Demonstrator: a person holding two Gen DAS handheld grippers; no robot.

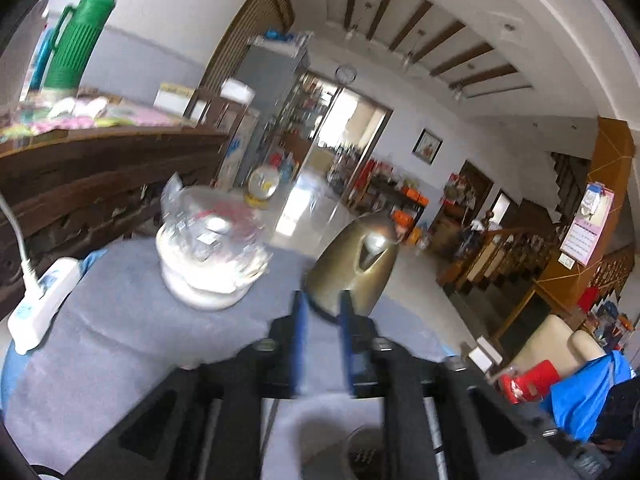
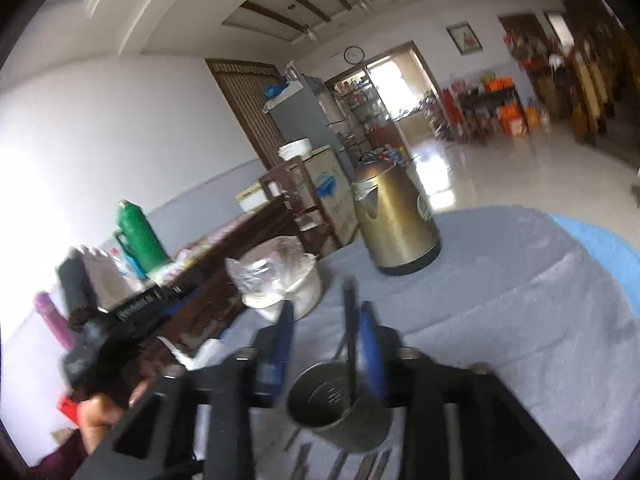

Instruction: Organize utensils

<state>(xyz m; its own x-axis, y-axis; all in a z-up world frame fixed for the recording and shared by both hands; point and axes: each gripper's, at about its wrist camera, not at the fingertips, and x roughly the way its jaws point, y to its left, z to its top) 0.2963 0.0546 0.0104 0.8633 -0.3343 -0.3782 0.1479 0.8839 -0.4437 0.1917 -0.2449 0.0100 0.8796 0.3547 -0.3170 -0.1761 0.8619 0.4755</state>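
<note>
Metal cup (image 2: pixel 340 408) w/ 1 utensil (image 2: pixel 350 332) sits between right gripper (image 2: pixel 326 320) fingers.

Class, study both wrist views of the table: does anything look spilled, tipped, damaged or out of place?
Nothing looks spilled or tipped. The gold kettle and the metal utensil cup stand upright on the grey cloth. One oddity: the white bowl has crumpled clear plastic bunched over it. Several utensils lie loose beside the cup.

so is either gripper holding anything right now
Left gripper: nothing held, open. Right gripper: a thin dark utensil stands by one finger above the metal cup; grip unclear.
</note>
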